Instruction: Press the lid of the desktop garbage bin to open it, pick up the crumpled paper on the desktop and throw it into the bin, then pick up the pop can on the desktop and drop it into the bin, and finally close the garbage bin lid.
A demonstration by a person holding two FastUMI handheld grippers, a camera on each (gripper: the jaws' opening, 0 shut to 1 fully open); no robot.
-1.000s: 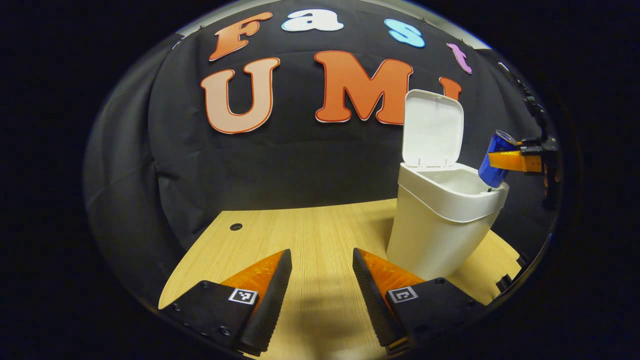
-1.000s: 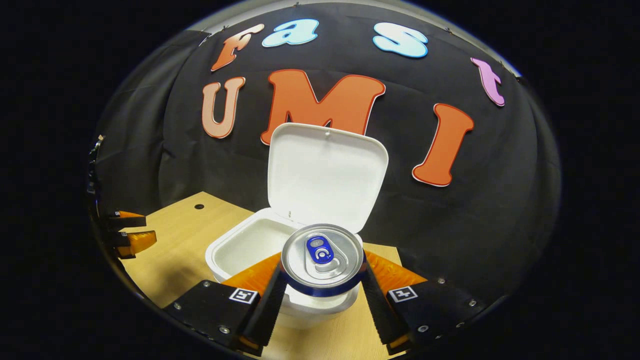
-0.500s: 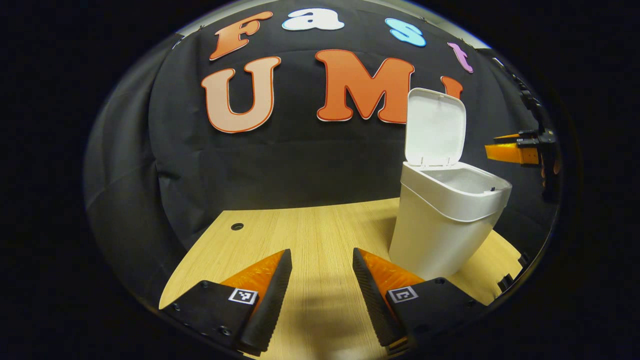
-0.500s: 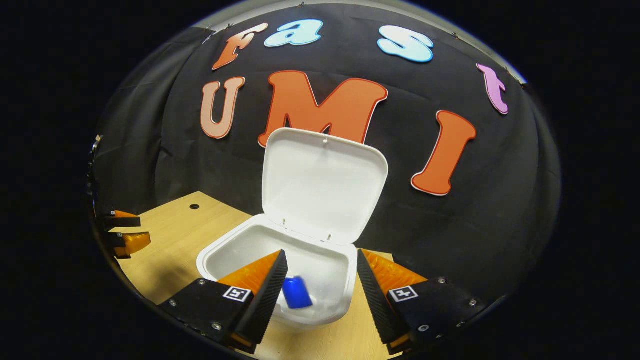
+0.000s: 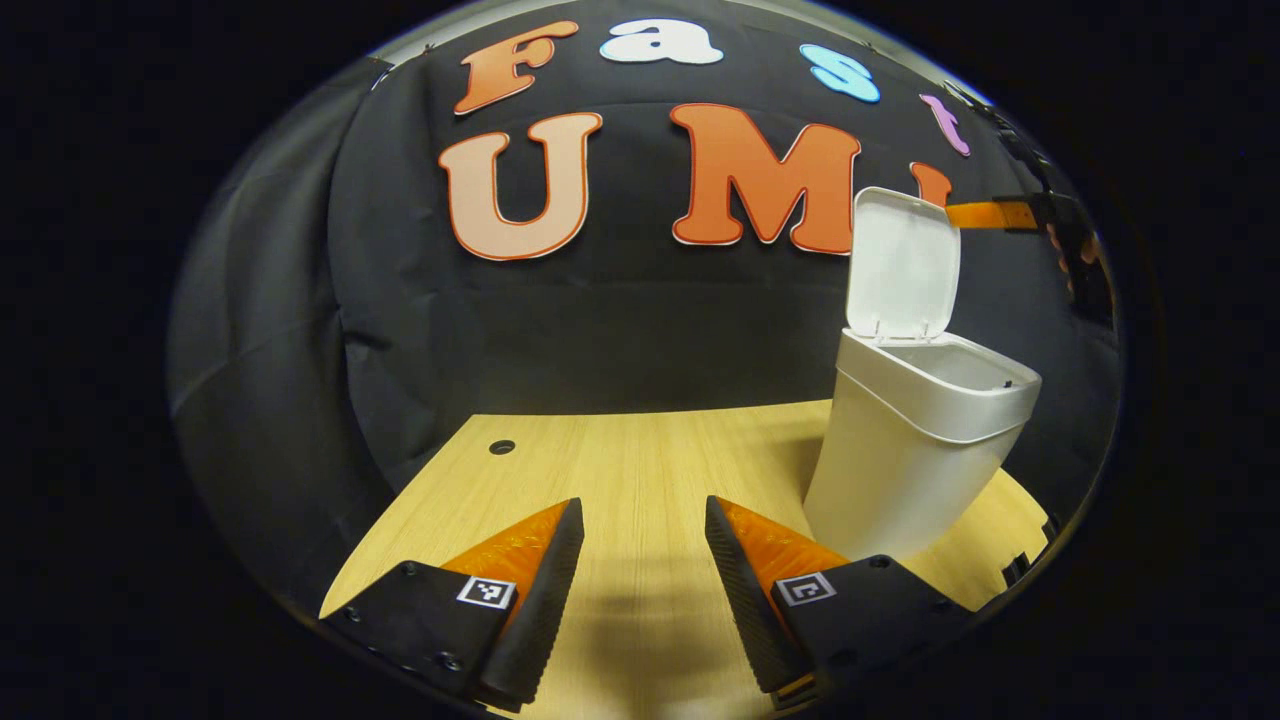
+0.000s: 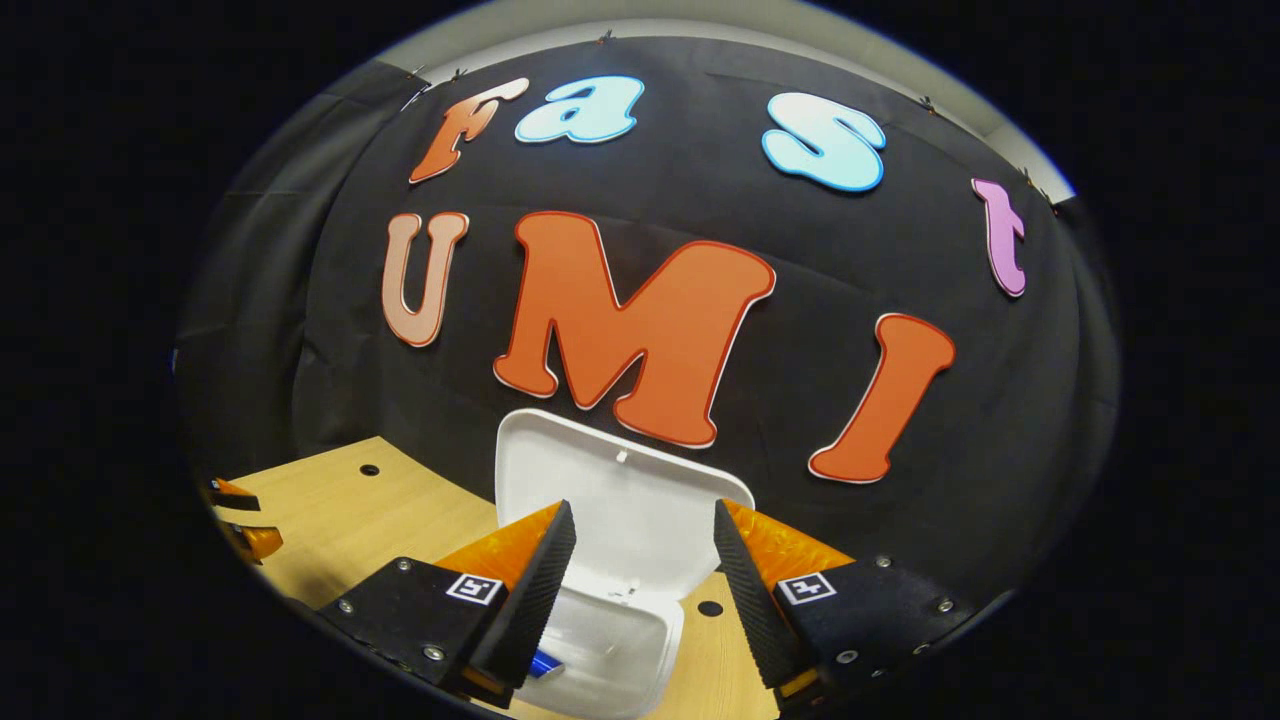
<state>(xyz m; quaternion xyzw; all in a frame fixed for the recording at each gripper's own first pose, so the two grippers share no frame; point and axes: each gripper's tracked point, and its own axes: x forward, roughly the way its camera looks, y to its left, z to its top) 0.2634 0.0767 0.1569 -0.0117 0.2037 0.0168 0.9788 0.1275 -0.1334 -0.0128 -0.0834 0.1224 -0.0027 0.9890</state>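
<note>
- The garbage bin is seen upright on the right part of the wooden surface in the left gripper view, its long axis vertical, its mouth facing up.
- The bin lid is swung open and stands nearly vertical on the hinge at the bin's back edge, inner face turned toward the mouth.
- The left hand-held gripper is held low over the surface, left of the bin, fingers spread apart with nothing between them.
- The right hand-held gripper is seen from its own camera above the bin, fingers parted, nothing gripped; the lid and the bin's open mouth are framed between and below them.
- In the left gripper view, the right hand-held gripper is seen at the lid's top edge; contact cannot be told.
- The pop can is seen as a small blue patch inside the bin, just beside the left finger; its axis cannot be told.
- A small round hole is noted in the surface near the back left.
</note>
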